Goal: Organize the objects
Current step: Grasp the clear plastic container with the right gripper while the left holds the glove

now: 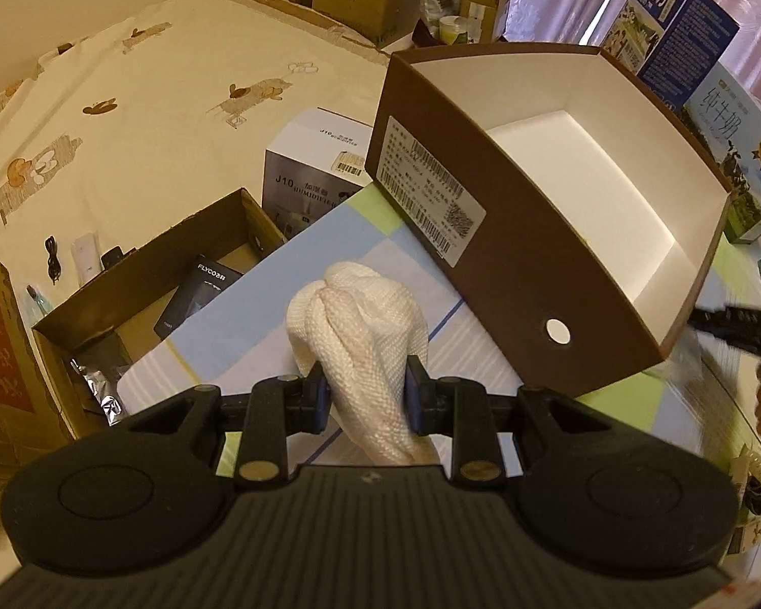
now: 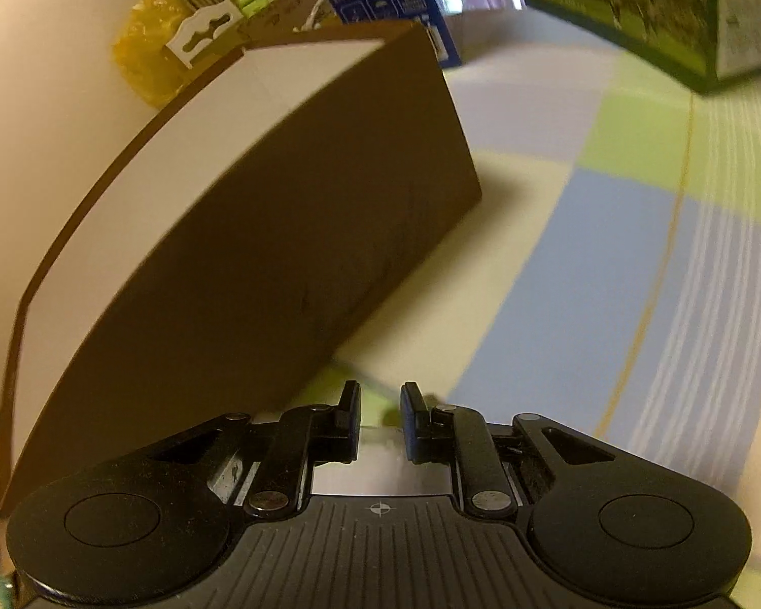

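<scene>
My left gripper (image 1: 365,380) is shut on a white knitted cloth bundle (image 1: 365,314), held over the checked table mat (image 1: 248,314). Just ahead and to the right stands a brown box (image 1: 522,274) with an empty white inside and a barcode label on its side. My right gripper (image 1: 725,325) shows blurred at that box's near right corner. In the right wrist view the right gripper (image 2: 380,396) sits low by the brown box (image 2: 279,254). Its fingers are close together with a thin clear plastic piece (image 2: 380,462) between them, blurred.
An open cardboard box (image 1: 142,254) holding a black FLYCO pack sits left of the table, with a humidifier box (image 1: 309,172) behind it and a bed (image 1: 127,101) beyond. Milk cartons (image 1: 675,30) (image 2: 634,10) line the table's far right. A yellow bag (image 2: 147,51) lies past the brown box.
</scene>
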### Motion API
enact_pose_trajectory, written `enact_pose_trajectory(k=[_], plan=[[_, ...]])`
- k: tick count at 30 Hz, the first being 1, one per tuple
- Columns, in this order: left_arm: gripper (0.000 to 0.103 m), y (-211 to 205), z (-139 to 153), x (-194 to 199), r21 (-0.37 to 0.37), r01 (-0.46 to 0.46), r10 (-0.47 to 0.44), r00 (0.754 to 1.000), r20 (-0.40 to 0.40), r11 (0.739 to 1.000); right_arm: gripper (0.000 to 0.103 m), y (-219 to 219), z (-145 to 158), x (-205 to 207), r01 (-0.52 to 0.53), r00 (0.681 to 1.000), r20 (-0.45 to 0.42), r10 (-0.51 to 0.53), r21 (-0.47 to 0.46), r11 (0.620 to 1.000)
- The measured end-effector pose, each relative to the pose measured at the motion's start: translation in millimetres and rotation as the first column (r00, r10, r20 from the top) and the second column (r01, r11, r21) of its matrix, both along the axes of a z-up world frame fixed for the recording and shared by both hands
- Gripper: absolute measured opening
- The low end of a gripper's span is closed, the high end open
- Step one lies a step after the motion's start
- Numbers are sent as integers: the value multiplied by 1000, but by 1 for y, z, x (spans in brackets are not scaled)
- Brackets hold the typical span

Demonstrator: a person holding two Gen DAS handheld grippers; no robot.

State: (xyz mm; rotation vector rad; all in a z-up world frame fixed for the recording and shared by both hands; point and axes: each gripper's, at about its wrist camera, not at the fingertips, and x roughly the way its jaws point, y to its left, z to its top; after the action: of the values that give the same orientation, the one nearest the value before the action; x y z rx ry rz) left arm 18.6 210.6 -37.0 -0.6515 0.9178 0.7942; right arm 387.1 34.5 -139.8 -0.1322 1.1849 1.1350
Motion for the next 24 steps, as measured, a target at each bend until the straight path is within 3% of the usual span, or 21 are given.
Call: enact_pose_trajectory(k=[4,6,7,8,10,17,21,24], plan=[[24,2,-4,4,-10,8,-8,1000,0,1000,14,-33,1,-20,-23,999,-45,23,11,1000],[24,3,-5,7,-13,15,-15,1000,-3,1000,16,-44,5,-31,-29,999,-24,29,4,1000],[24,3,-6,9,-14,19,-19,1000,-5,1000,26,-47,8,-37,-23,1000,10,23,-11,1000],[24,3,-6,10,-15,21,-22,1000,-6,1000,45,-49,12,-43,-14,999,44,15,-17,1000],[24,3,-7,12,-15,27,-27,1000,-7,1000,68,-50,22,-56,5,994,107,-5,-1,1000],[24,-1,-5,15,-9,41,-41,999,-1,999,68,-15,30,-103,25,989,146,-16,-65,998],[24,-2,-3,10,-3,38,-38,999,8,999,69,-4,28,-118,-10,969,243,34,-97,995],[24,-1,-3,5,-5,31,-31,999,12,999,80,0,24,-124,-82,956,271,111,-115,990]])
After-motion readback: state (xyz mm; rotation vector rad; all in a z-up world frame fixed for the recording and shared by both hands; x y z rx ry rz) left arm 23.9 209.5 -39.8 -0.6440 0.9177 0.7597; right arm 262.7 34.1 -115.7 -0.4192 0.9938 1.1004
